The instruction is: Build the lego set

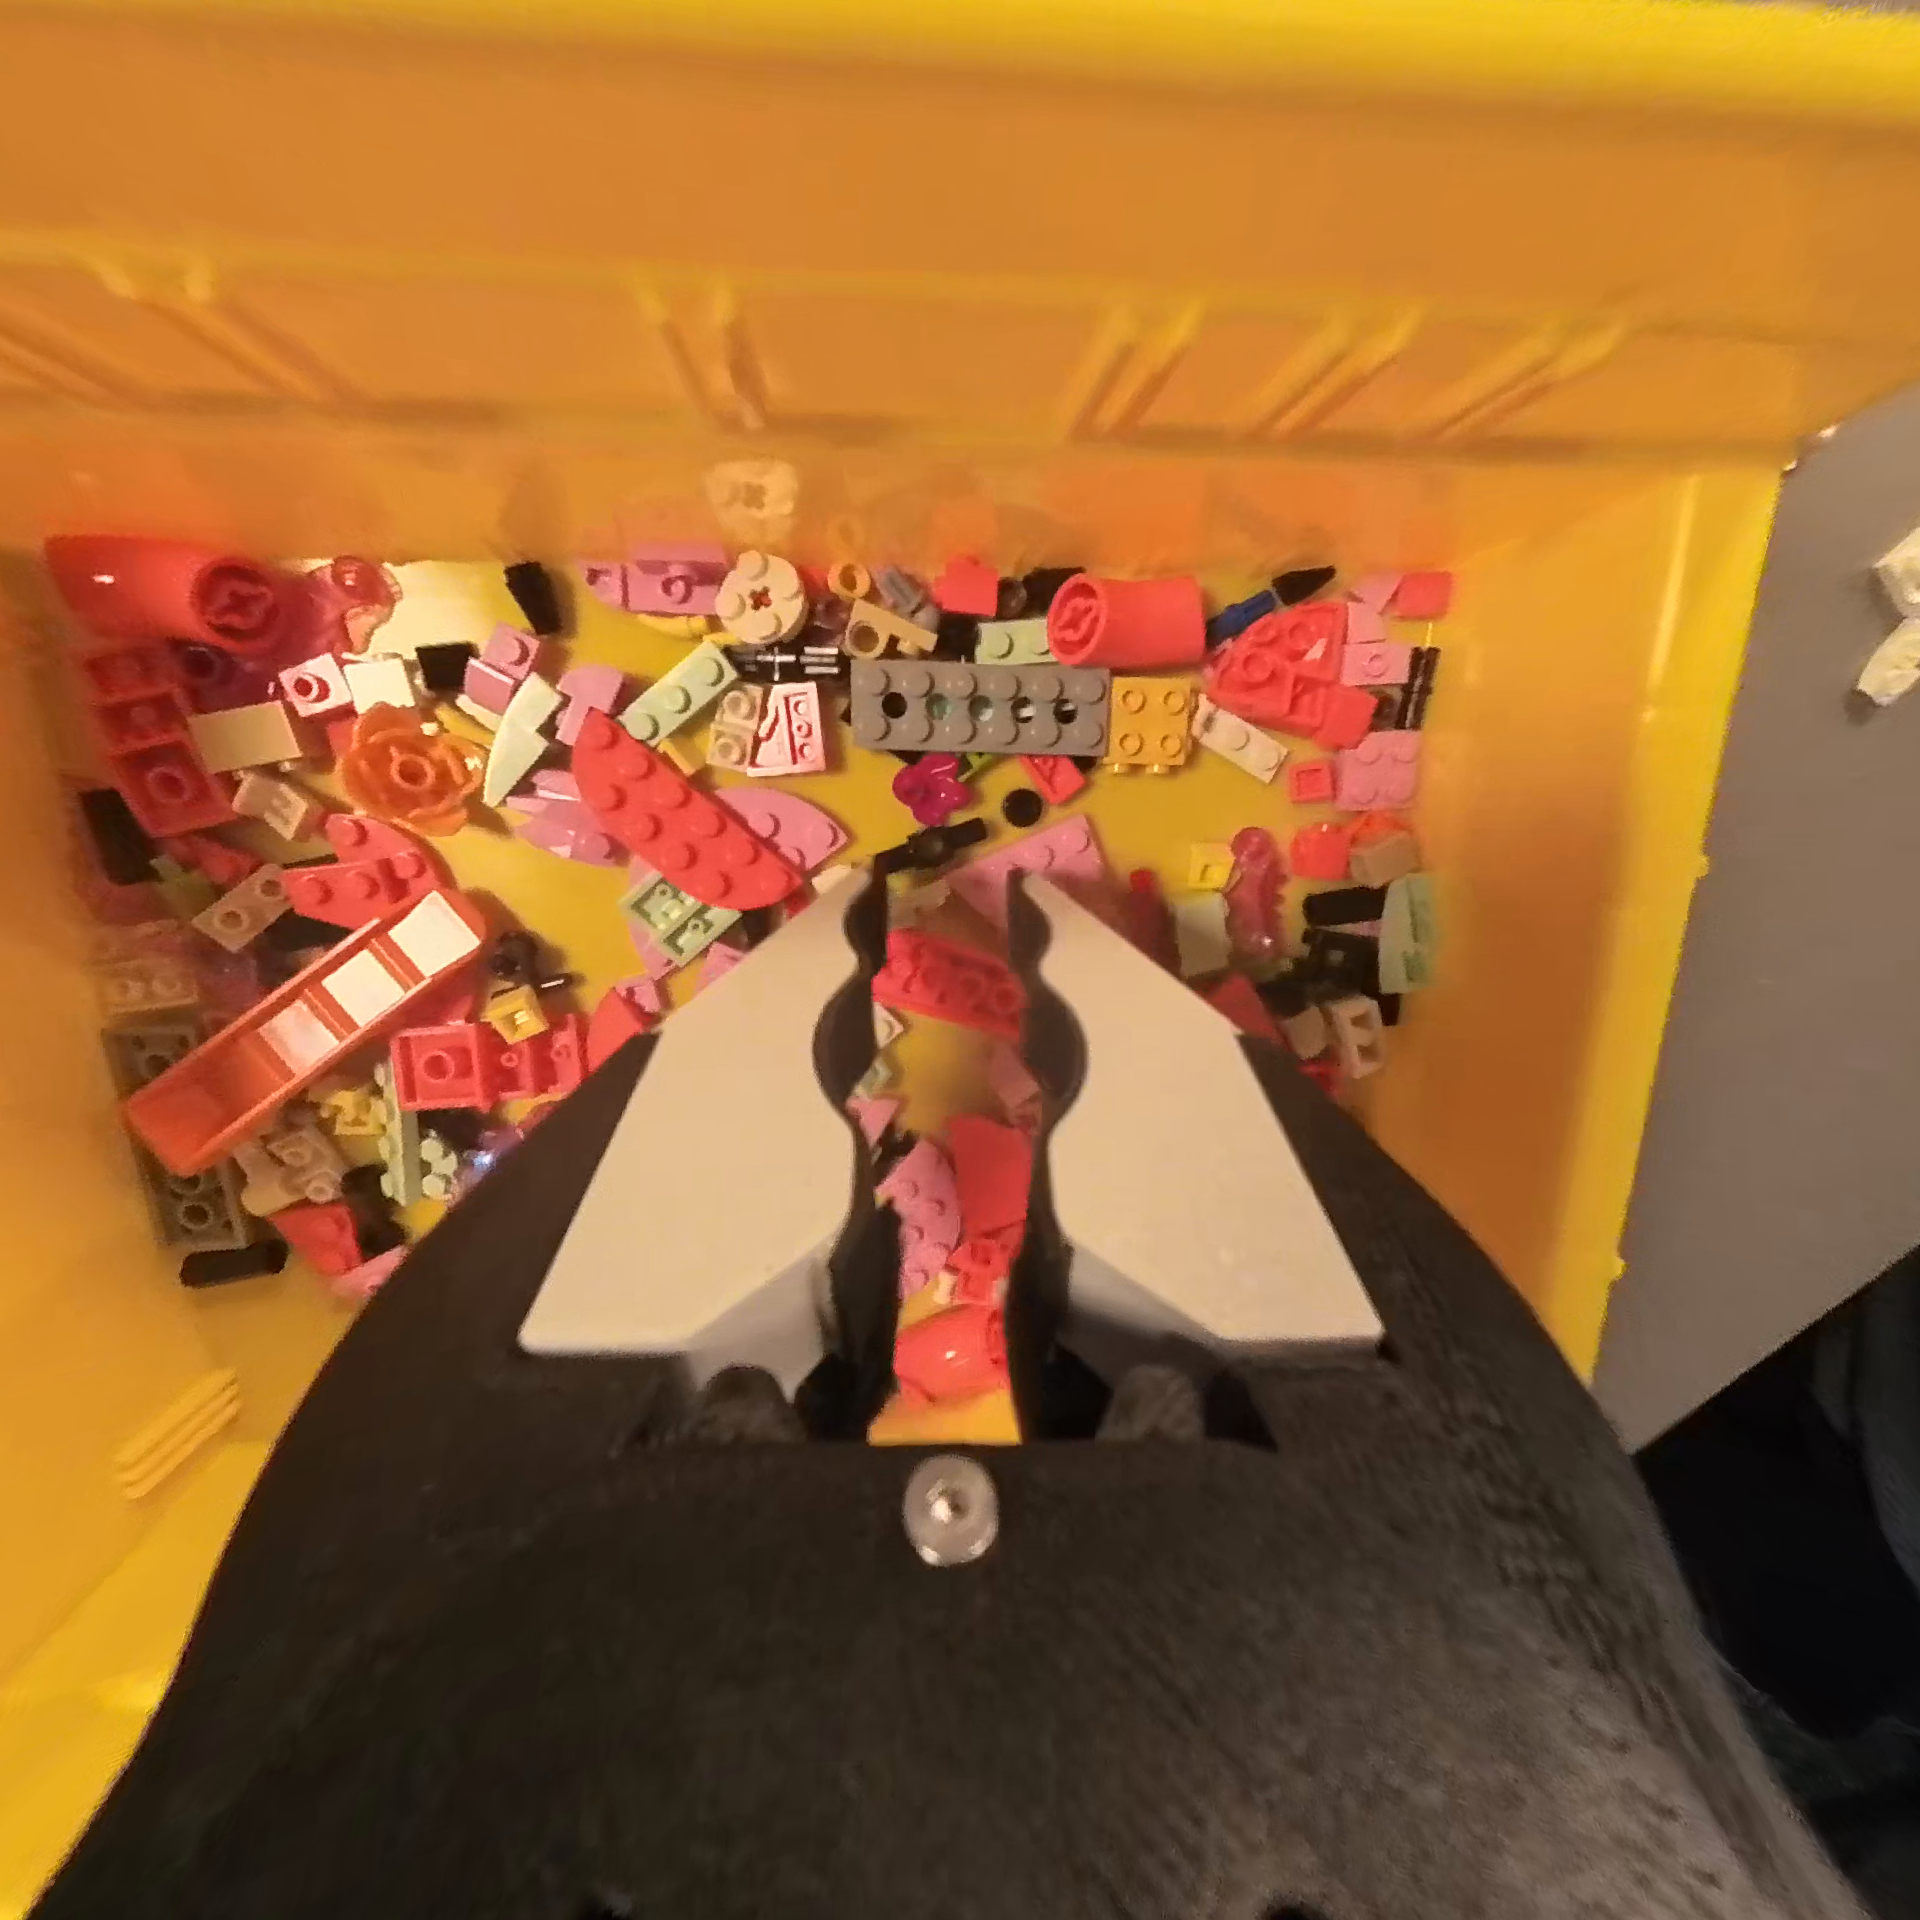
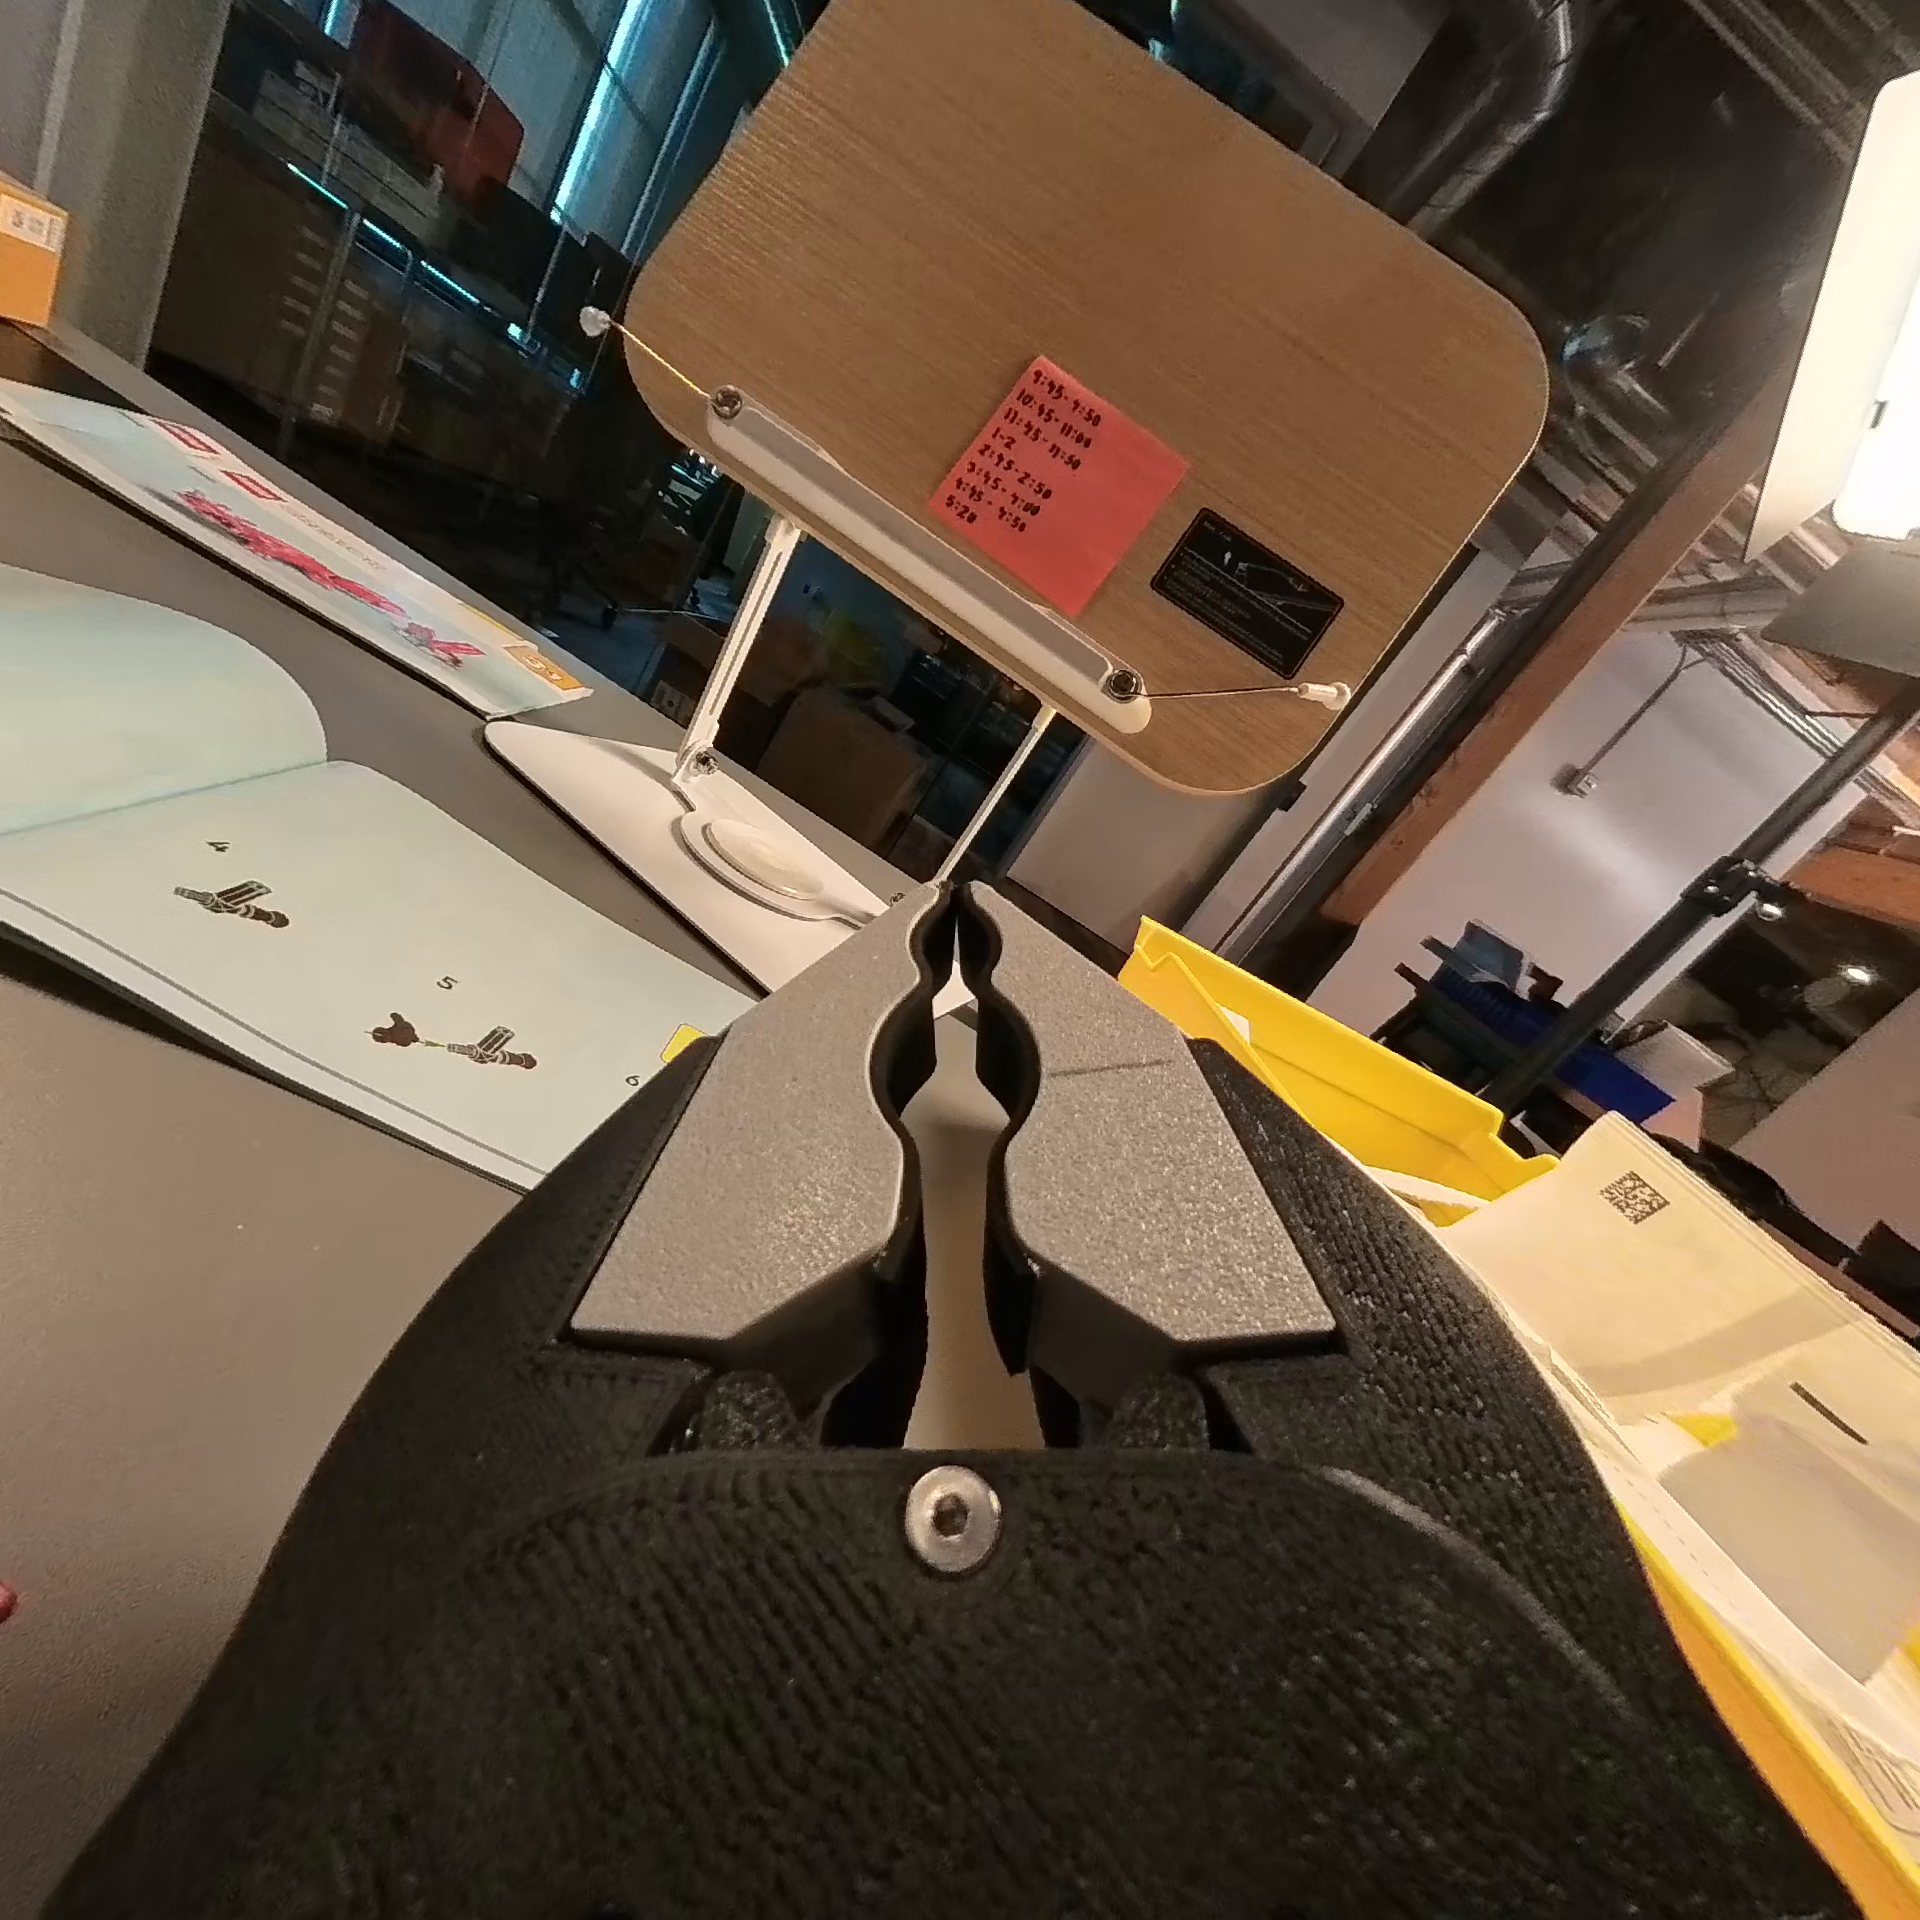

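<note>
Coral-red studded plate (image 1: 940, 982) lies in the brick pile on the floor of the yellow bin (image 1: 1558, 831), right in the gap of the left gripper (image 1: 945, 883). Its long axis runs crosswise from one finger to the other, left end a bit higher. The fingers are partly apart with the plate spanning the space between the pads. The view is blurred, so I cannot tell whether the pads press on it or it just lies below them. Just past the left fingertip sits a small black pin piece (image 1: 935, 844), and a pink wedge plate (image 1: 1060, 852) lies just past the right fingertip. Farther ahead are a magenta flower (image 1: 930, 784) and a grey holed plate (image 1: 977, 707), with a big coral half-round plate (image 1: 675, 821) off to the left. The right gripper (image 2: 956, 899) is well apart from all this, outside the bin, low over the dark table (image 2: 208, 1299). Its fingers are clenched tip to tip with nothing between them. It points at a stand with a wooden board (image 2: 1091, 364) carrying a red sticky note (image 2: 1055, 483). An open instruction booklet (image 2: 312, 935) lies to its left, and a yellow bin rim (image 2: 1351, 1060) and pale paper bags (image 2: 1714, 1299) are to its right. The left gripper is clearly the nearer one to the bricks.
</note>
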### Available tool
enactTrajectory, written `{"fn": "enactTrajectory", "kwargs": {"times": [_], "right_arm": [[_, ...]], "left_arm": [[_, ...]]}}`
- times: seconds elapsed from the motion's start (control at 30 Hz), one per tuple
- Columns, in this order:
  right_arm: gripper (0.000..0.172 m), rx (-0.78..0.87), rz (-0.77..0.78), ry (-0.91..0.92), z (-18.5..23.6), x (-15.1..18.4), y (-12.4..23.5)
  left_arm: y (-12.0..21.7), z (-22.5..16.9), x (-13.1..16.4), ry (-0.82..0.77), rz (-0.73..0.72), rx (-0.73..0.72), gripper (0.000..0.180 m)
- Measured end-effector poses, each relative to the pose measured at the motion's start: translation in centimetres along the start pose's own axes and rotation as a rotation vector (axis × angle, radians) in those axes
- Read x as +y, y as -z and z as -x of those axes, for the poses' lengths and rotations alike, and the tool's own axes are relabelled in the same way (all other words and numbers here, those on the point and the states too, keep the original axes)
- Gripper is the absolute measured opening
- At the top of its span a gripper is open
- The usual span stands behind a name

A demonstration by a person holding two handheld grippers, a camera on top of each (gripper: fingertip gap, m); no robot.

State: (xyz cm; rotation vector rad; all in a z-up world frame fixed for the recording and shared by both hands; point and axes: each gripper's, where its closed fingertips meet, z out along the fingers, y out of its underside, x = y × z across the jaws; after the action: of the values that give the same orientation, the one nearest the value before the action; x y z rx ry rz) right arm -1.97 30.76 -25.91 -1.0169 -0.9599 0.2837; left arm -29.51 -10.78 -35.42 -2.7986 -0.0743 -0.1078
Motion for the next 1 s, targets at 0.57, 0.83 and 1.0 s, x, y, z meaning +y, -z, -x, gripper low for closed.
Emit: {"fn": "enactTrajectory", "kwargs": {"times": [0.57, 0.83, 1.0], "right_arm": [[0.0, -0.015, 0.009, -0.006, 0.3, 0.2, -0.1], [0.0, -0.016, 0.011, -0.006, 0.3, 0.2, -0.1], [0.0, -0.019, 0.012, -0.005, 0.3, 0.2, -0.1]], "left_arm": [[0.5, 0.2, 2.8, 0.026, 0.181, -0.043, 0.007], [2.4, 0.9, 0.2, -0.158, 0.02, -0.059, 0.016], [0.8, -0.3, 0.4, -0.401, 0.061, -0.009, 0.012]]}}
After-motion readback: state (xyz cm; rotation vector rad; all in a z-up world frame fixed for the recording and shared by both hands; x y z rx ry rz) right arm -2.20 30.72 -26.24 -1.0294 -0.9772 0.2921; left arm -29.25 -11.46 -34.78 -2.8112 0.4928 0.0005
